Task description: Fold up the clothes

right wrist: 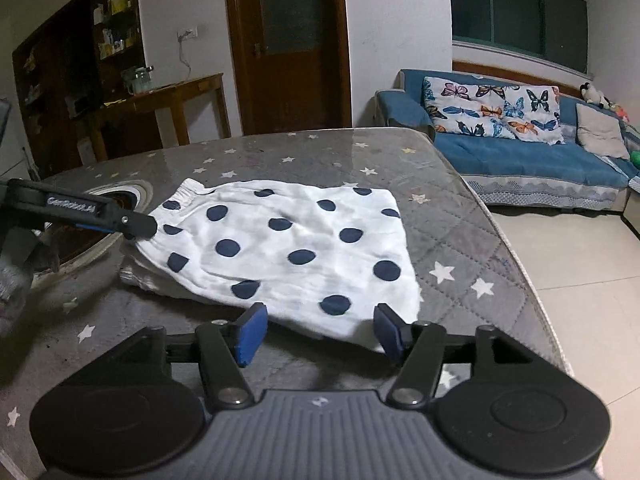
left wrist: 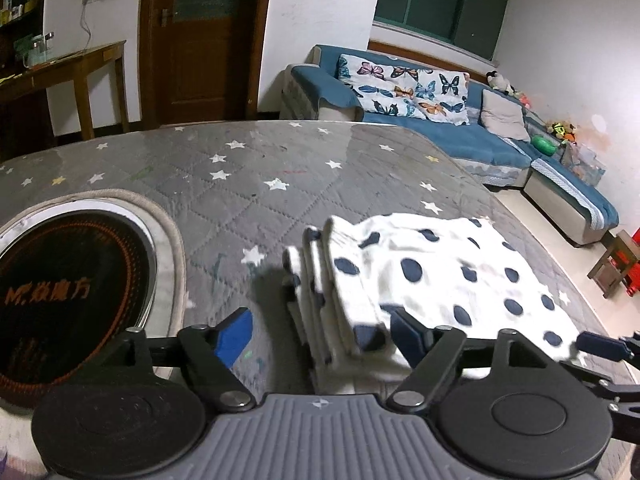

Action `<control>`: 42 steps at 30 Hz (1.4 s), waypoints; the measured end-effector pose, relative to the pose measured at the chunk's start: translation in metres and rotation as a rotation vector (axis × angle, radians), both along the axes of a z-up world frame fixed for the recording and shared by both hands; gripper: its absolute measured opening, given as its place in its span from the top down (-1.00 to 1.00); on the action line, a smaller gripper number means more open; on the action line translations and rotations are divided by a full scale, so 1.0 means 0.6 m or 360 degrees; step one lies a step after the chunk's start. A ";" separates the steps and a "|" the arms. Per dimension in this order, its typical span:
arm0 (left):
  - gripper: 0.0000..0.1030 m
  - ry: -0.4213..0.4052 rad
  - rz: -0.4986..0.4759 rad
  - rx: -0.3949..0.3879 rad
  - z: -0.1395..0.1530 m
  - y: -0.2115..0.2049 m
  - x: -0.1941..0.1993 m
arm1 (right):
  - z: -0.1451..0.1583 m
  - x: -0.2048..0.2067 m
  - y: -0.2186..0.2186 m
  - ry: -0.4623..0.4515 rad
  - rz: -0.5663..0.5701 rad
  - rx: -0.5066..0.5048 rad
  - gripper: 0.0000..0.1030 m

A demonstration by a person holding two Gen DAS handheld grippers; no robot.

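A white garment with dark blue dots [left wrist: 432, 276] lies folded in layers on the grey star-patterned table cover [left wrist: 240, 184]. My left gripper [left wrist: 320, 332] is open, its blue pads either side of the garment's stacked waistband edge. In the right wrist view the garment [right wrist: 288, 248] lies flat in the middle of the table. My right gripper [right wrist: 320, 332] is open, its pads straddling the near hem, just above the cloth. The left gripper's finger [right wrist: 132, 226] shows at the garment's left edge.
A round black induction hob [left wrist: 68, 288] is set into the table at the left. A blue sofa [right wrist: 520, 156] with a butterfly cushion stands beyond the table's right edge. A wooden side table [right wrist: 160, 108] and door are at the back.
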State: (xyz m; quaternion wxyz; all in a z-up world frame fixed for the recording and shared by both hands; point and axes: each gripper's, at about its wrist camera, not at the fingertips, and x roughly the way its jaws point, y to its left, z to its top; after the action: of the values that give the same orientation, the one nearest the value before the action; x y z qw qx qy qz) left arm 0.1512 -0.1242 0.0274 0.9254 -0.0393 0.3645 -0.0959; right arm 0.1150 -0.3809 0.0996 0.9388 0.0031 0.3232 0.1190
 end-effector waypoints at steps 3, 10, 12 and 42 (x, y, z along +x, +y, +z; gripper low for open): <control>-0.72 -0.0026 -0.0012 0.0000 0.003 0.002 -0.023 | 0.002 -0.011 0.011 -0.0016 0.0004 0.0027 -0.58; -0.95 -0.0088 -0.0048 0.0001 0.006 0.008 -0.073 | 0.001 -0.033 0.046 -0.0035 -0.0009 0.0036 -0.82; -0.96 -0.0108 -0.0053 0.0005 0.008 0.010 -0.086 | 0.001 -0.040 0.055 -0.0042 -0.0007 0.0035 -0.93; -1.00 -0.0097 -0.0047 0.0031 -0.024 0.019 -0.198 | -0.013 -0.126 0.097 -0.0052 -0.0206 0.0082 -1.00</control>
State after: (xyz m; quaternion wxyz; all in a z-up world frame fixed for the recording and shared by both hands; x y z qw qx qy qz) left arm 0.0324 -0.1131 0.0130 0.9349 -0.0221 0.3375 -0.1073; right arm 0.0393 -0.3228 0.0915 0.9493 0.0463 0.3037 0.0664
